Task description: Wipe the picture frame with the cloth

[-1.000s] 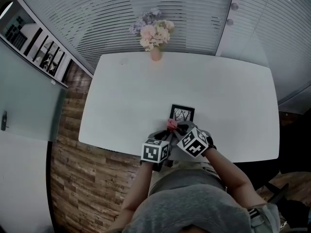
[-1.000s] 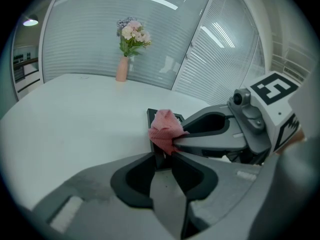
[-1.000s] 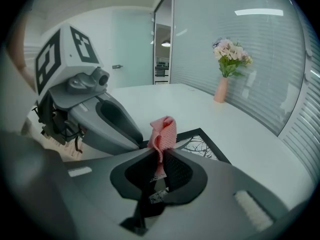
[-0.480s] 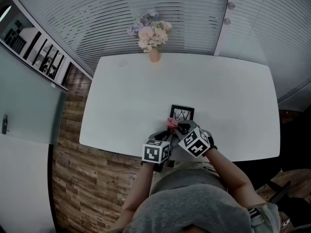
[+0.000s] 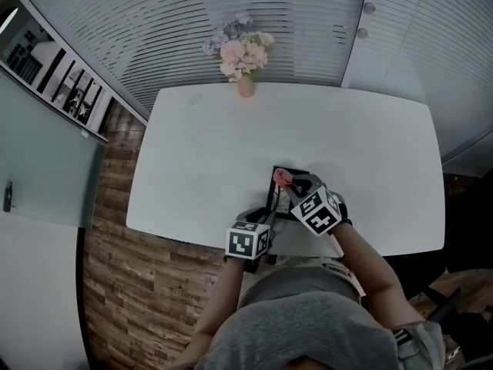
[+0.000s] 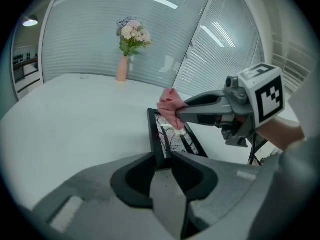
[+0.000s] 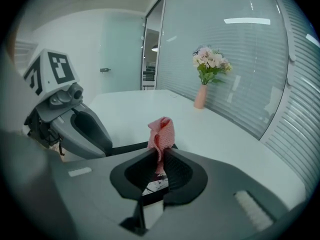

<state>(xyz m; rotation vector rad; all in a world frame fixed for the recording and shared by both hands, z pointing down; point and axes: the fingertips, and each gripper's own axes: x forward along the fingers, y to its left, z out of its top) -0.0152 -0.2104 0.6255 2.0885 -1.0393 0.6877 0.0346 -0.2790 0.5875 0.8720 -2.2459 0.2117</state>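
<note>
White table (image 5: 200, 145) near the person's edge is the work area, with blinds behind it.

Left gripper (image 6: 164, 156): jaws narrow and clamped on the near end of the frame (image 6: 156, 134), pinning it by its black rail. I can't tell whether the frame lies flat or is tipped up slightly.

Right gripper (image 7: 160, 154): jaws pinched on the cloth (image 7: 161, 131), a pink wad sticking out past the tips. It reaches across the frame from the person's right, and printed artwork shows under its jaws, so it sits over the glass.

The cloth is at the frame's far end, at the top-left corner in the head view. It looks to be on or just above the rail (no view settles whether it touches).

Progress, my read:
- Grasps done: frame secured, cloth in hand.
- Wiping looks under way, with the cloth at the far end.
- No dirt or streaks are visible, so how much is already covered can't be judged.
- Likely left: the near part of the glass and the side rails, then release.

A vase (image 5: 246, 85) of flowers stands at the far table edge, well apart from the frame.
</note>
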